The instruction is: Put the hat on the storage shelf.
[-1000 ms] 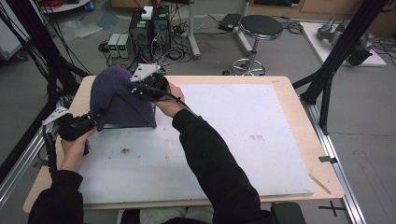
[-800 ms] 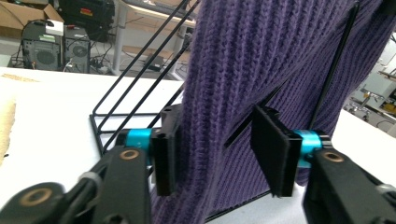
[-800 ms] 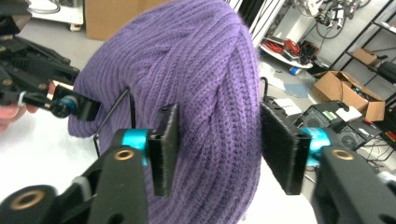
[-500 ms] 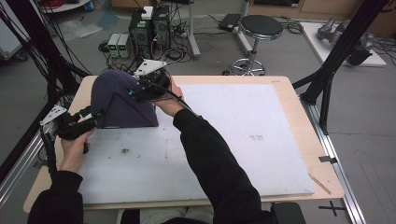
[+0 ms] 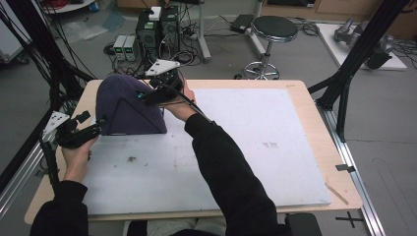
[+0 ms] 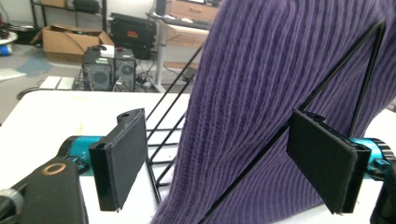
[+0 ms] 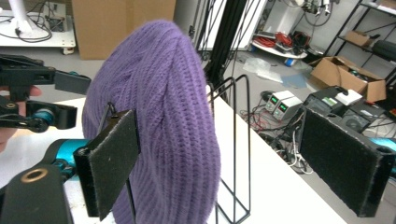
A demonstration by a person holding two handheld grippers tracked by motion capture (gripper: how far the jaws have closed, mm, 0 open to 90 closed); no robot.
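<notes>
Work in hand: you are dressing a purple knit hat (image 5: 127, 105) over a black wire rack (image 7: 236, 154), and by the look of it the step is the let-go after the pull-down.

Where the hat is: it sits draped over the rack at the far left of the white table (image 5: 255, 147), crown up, its hem close to the table top on the side facing you.

Left gripper (image 5: 93, 129): its jaws have just been opening and now stand wide; the pads (image 6: 122, 161) are clear of the knit, with the hat and a rack wire between them.

Right gripper (image 5: 152, 96): its jaws have also just been opening and stand wide, one pad (image 7: 114, 158) just beside the hat but not pressing on it.

How to do it well: draw each gripper straight back along its own jaws, so no pad snags a rib of the knit and drags the hat askew.

Watch for: the thin rack wires close to both pads; a catch there would likely tip the light rack.

Check before leaving: see that the hem hangs even all round.
</notes>
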